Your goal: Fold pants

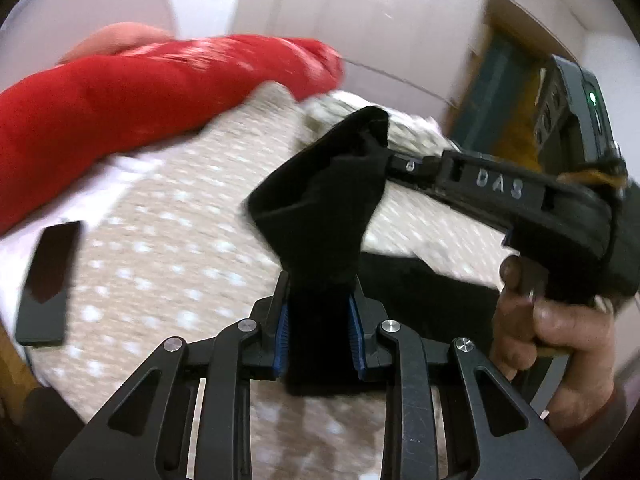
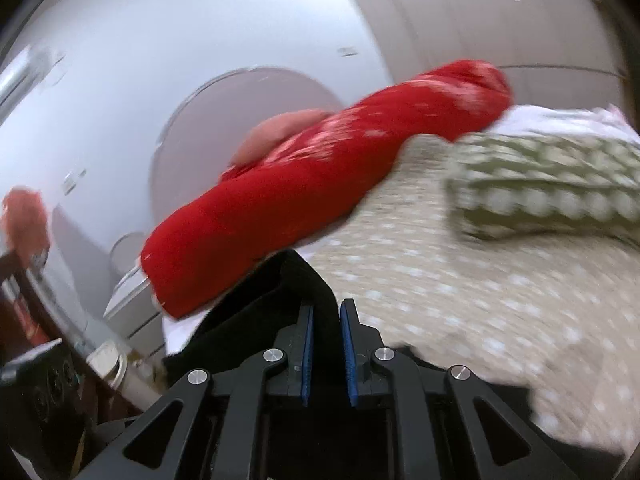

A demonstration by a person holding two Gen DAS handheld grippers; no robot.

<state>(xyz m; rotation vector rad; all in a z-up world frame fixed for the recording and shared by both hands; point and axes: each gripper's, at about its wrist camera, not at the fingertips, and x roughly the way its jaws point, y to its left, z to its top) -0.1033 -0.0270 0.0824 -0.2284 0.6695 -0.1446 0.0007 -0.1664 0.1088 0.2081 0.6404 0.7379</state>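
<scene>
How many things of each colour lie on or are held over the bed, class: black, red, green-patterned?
Black: 2, the pants held in both grippers and a flat phone-like slab
Red: 1, a long bolster
Green-patterned: 1, a folded cloth
Total: 4

Soft, even indoor light with faint ceiling glare. Both fisheye views curve strongly and darken at the corners. Motion blur smears the red bolster [image 2: 320,196] and dotted bedspread [image 1: 172,216].
</scene>
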